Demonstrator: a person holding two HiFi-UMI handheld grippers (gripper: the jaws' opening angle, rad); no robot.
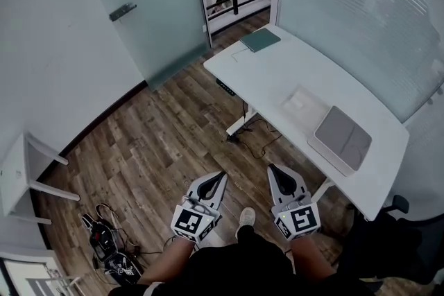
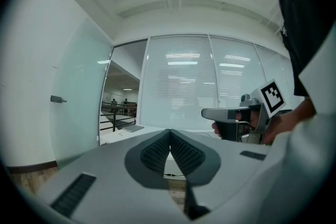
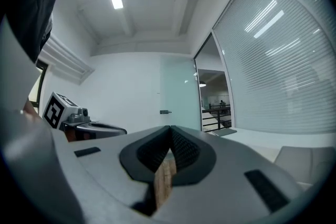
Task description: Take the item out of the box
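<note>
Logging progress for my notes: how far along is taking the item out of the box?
Done: nothing visible yet. The gray-topped box sits on the white table, apparently closed, with neither gripper near it. In hand: nothing. The left gripper and right gripper are both shut and empty, held over the wood floor short of the table. Left: reach the box, open it and lift the item out.

Head cam steep down; gripper cams level, w/ shared glass door [image 2: 81, 107]
</note>
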